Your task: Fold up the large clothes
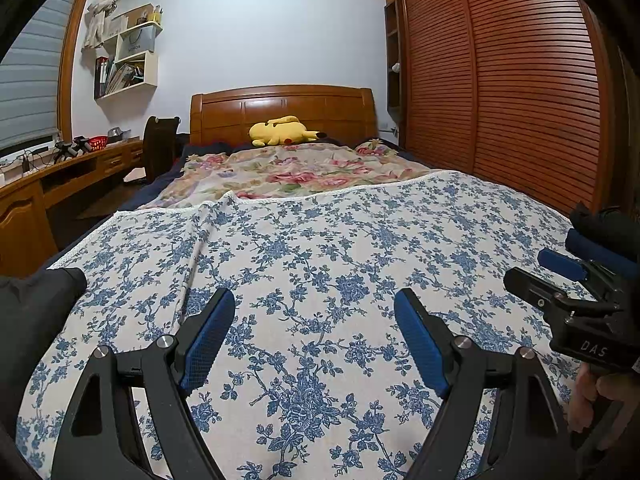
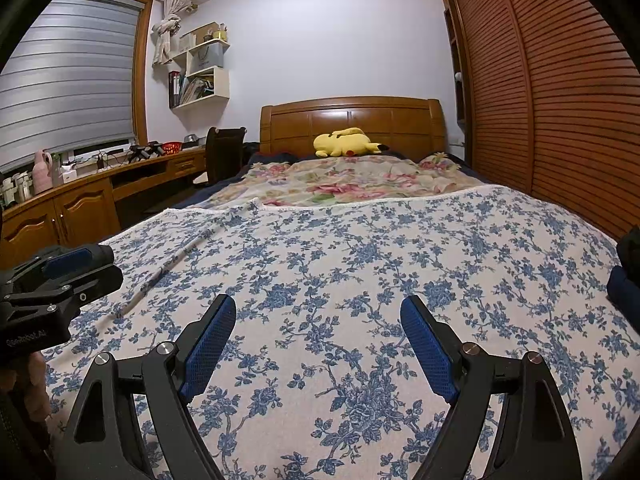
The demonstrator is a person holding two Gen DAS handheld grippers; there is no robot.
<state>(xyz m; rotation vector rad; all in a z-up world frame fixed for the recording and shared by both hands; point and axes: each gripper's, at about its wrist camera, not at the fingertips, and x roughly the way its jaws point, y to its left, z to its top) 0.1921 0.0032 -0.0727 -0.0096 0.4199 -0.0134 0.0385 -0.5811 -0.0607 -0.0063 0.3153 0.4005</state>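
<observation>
Item: blue-floral cloth, spread flat across the bed. Left tool and right tool: both wide, empty, hovering above it. Advice: pinch matching near corners, lift evenly.

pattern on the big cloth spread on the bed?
Blue flowers on white, lace-edged cloth; clearest in the right wrist view.

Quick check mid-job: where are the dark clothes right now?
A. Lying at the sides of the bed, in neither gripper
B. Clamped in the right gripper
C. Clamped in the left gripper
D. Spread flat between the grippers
A: the left gripper and right gripper are both open over the blue floral bedspread, while dark clothes lie at its edges.
</observation>
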